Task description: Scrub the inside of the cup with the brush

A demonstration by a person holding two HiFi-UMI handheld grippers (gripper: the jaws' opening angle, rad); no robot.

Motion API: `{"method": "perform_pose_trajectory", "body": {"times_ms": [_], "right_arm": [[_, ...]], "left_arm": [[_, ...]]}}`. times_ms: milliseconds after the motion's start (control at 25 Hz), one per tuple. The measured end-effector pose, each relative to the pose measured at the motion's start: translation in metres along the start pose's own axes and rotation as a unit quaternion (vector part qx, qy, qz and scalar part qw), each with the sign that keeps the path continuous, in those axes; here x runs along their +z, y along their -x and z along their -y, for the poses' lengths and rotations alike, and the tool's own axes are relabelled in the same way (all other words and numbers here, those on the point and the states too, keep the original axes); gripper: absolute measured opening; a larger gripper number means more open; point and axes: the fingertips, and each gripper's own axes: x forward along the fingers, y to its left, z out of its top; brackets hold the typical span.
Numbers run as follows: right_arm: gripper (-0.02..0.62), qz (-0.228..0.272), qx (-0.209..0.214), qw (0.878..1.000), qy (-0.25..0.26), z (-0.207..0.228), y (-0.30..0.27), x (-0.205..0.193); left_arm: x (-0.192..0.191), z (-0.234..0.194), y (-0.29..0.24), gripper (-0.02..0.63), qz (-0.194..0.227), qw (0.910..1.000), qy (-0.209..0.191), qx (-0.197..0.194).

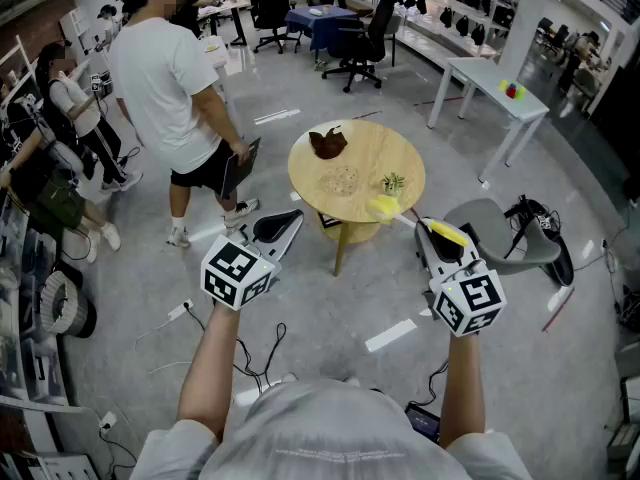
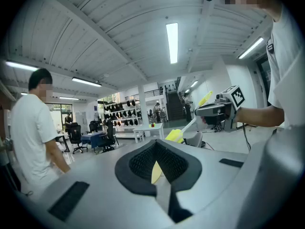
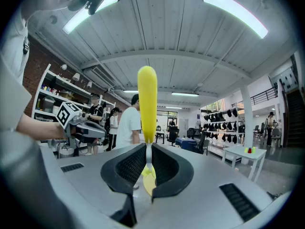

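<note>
left gripper (image 2: 155,151) is hovering, jaws together, holding nothing | cup (image 1: 340,180) is sitting on the round table (image 1: 365,148), clear, its outline hard to make out | brush (image 1: 384,208) is showing a yellow head against the table's near edge | right gripper (image 3: 147,149) is clamping its white stem, partly hiding it

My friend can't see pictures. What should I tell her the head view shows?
Seen from above, the right gripper holds a yellow brush out toward a round wooden table on a grey floor. The left gripper, shut, points the same way. A person in a white shirt stands left of the table.
</note>
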Motion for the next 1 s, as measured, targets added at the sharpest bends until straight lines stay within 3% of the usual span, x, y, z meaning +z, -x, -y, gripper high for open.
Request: {"method": "perform_pose_trajectory", "body": {"times_ms": [400, 640, 1000], "right_arm": [[0.063, -0.002, 0.033, 0.999, 0.010, 0.042, 0.016, -0.012], [0.063, -0.005, 0.055, 0.998, -0.009, 0.066, 0.005, -0.020], [0.063, -0.016, 0.037, 0.999, 0.000, 0.100, -0.078, -0.038]], "left_arm": [[0.012, 0.025, -0.043, 0.017, -0.015, 0.9976, -0.048, 0.048], [0.012, 0.023, -0.062, 0.017, -0.026, 0.9958, -0.058, 0.066], [-0.016, -0.065, -0.121, 0.017, -0.029, 0.9934, -0.077, 0.080]]}}
